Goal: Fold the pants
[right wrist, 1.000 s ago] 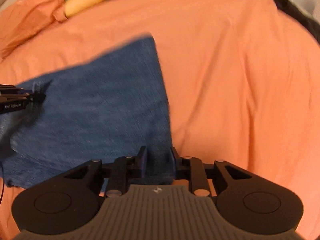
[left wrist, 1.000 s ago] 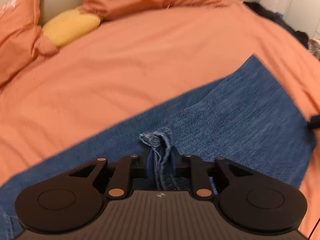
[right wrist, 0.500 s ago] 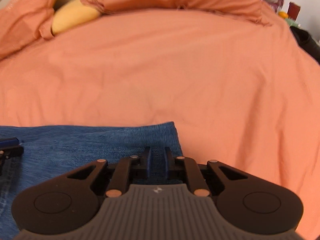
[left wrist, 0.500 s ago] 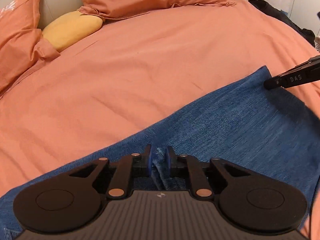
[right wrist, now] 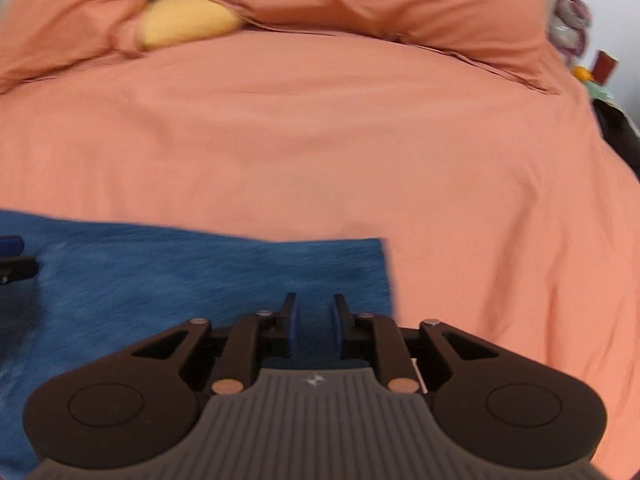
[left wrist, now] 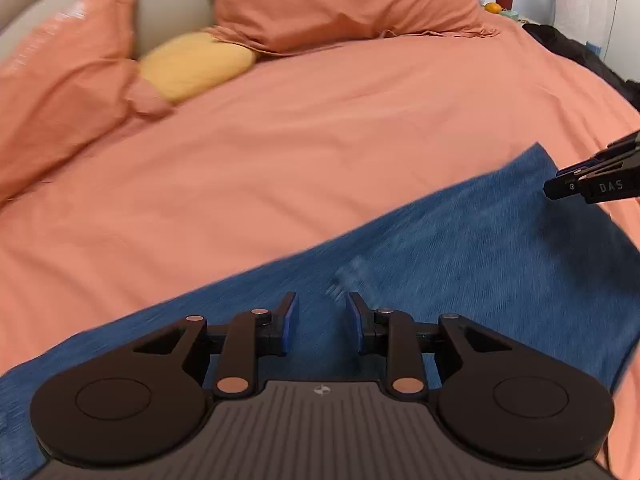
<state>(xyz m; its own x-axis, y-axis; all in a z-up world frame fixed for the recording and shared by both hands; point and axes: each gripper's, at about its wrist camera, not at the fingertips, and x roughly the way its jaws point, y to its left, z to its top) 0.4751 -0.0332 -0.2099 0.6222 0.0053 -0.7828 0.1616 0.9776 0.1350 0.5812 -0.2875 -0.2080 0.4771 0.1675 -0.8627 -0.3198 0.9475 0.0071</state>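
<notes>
Left wrist view: left gripper [left wrist: 318, 312] low over jeans [left wrist: 460, 256], fingers spread, gripping nothing; right gripper [right wrist: 313, 316] likewise parted above jeans' corner; denim flat along near edge of bed [right wrist: 320, 152].

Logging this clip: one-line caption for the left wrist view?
Open left gripper above blue pants lying on orange bedcover; right gripper at far corner.

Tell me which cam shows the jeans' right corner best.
Right wrist: the jeans corner lies sharp against the orange duvet, just beyond the open right gripper. Left wrist shows it obliquely, far right, partly behind that gripper.
</notes>
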